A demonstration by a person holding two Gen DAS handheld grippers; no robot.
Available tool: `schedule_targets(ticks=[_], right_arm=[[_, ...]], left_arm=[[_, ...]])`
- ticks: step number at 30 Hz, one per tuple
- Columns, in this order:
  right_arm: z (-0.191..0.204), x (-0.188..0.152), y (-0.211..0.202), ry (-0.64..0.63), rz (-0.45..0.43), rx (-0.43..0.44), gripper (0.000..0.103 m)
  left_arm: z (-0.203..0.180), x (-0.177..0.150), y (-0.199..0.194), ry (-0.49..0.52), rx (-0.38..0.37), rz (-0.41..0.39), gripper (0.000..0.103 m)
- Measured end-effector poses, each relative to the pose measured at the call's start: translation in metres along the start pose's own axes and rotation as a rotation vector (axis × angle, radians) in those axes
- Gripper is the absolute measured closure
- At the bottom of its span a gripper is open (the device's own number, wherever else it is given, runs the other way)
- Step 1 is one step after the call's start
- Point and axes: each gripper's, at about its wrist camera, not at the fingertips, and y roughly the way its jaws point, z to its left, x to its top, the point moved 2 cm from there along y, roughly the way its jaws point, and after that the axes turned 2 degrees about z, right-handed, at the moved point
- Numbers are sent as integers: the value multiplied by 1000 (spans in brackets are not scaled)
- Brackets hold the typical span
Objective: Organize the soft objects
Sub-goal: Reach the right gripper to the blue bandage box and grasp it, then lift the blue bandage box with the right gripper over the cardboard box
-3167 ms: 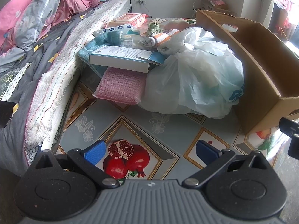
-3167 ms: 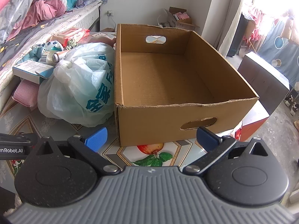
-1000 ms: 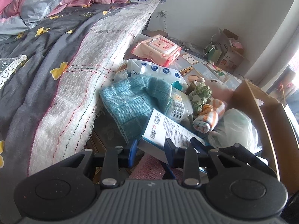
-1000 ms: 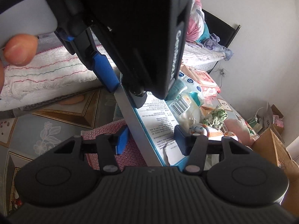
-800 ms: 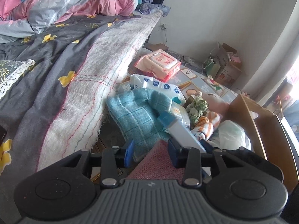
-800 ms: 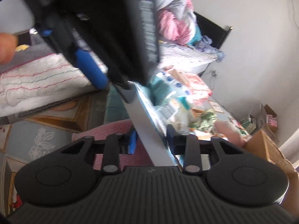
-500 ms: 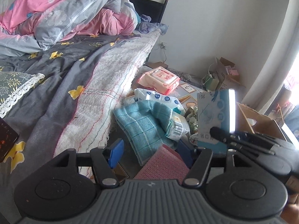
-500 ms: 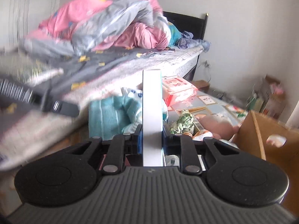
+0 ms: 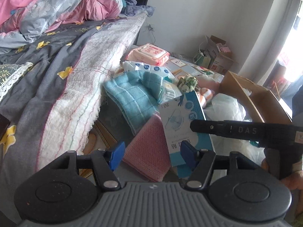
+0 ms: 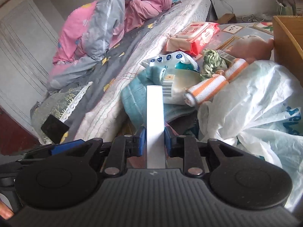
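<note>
in the left wrist view the left hand-held gripper (image 9: 151,156) is wide open and holds nothing; its blue pads are above the pink knitted cloth (image 9: 149,151), which lies flat at the foot of the pile, beside the bed (image 9: 56,75). this cloth looks light, limp and a little rough, so i think it will sag when lifted; better to take it at the near edge or to pinch a fold in the middle. the teal towel (image 9: 132,94) behind it is thicker and also soft. here the blue-white box (image 9: 186,124) shows its broad printed face, held up in front of the pile by the right hand-held gripper (image 9: 193,125), and the cardboard box (image 9: 255,102) stands to the right. in the right wrist view the right hand-held gripper (image 10: 155,144) is closed on the narrow white edge of the blue-white box (image 10: 154,121), which seems stiff and light. this view alone shows the orange striped roll (image 10: 212,88), the green scrunched cloth (image 10: 212,60) and the white plastic bag (image 10: 255,109) clearly; the pink cloth is hidden here.
</note>
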Motion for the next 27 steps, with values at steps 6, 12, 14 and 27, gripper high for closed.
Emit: schedule_targets(ticks=[6,12,14,27], right_arm=[[4,8,-4,-52,6,-62,78],[1,7,-2,-45,43,-45,78],[2,7,-2,-53,54,-45,77],[-3,5,3,-19,64,29,79]], left_arm=[[-20,-4,16,77,-84,43,37],[-32,-5,32,93,-168,95,24],[-35,-4,38,98,-175,109,19],[-43,1,65,114,-73,140,24]])
